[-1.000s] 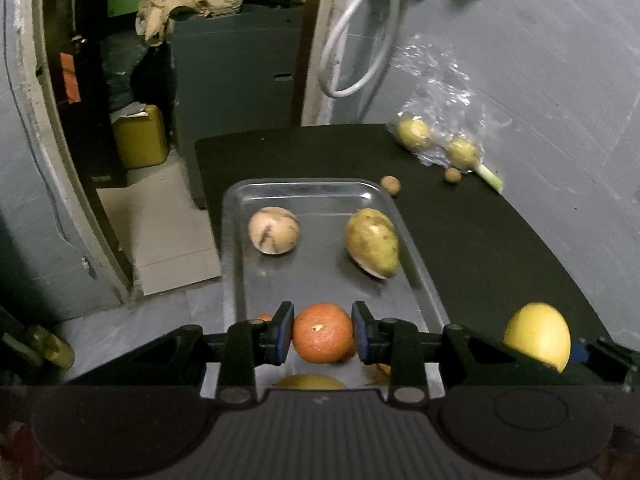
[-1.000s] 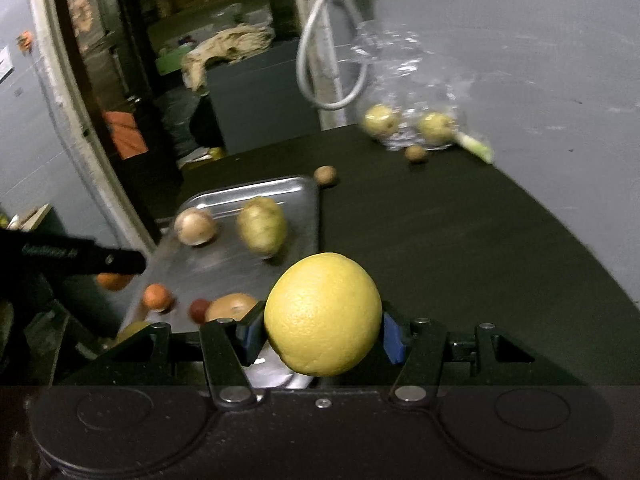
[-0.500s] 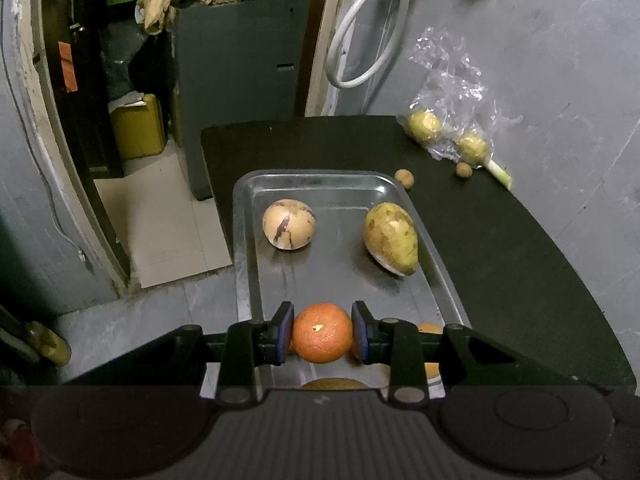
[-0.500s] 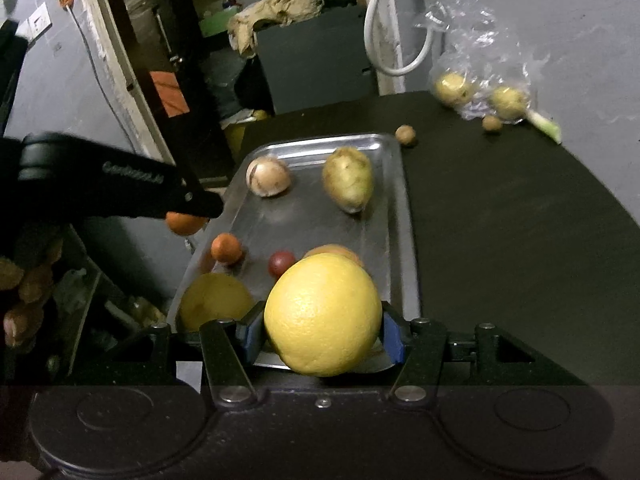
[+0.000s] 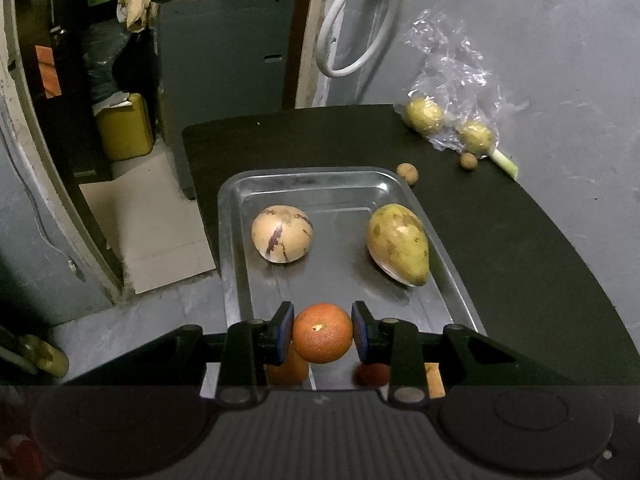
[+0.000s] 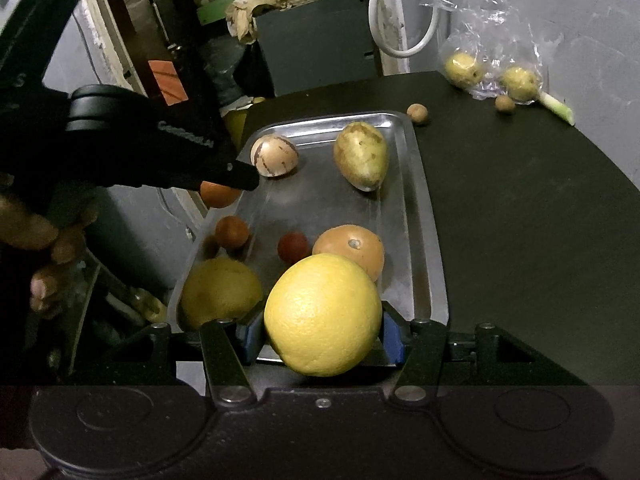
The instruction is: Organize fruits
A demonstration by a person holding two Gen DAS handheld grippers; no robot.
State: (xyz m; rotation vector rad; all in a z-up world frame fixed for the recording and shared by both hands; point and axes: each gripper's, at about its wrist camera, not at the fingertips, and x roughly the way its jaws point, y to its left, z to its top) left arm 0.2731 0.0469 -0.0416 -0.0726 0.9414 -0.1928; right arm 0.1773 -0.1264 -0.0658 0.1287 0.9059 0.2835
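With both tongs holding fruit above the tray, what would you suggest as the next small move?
Probably lower the left tongs and release the orange onto the bare tray floor ahead; the right tongs hold the large yellow citrus over crowded fruit.

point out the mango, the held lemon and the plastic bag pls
mango [image 5: 398, 242], left wrist view, middle of its skin.
lemon [image 6: 322, 314], right wrist view, centre of its front face, between the right jaws.
plastic bag [image 5: 452, 68], left wrist view, crinkled upper part above the fruit inside.
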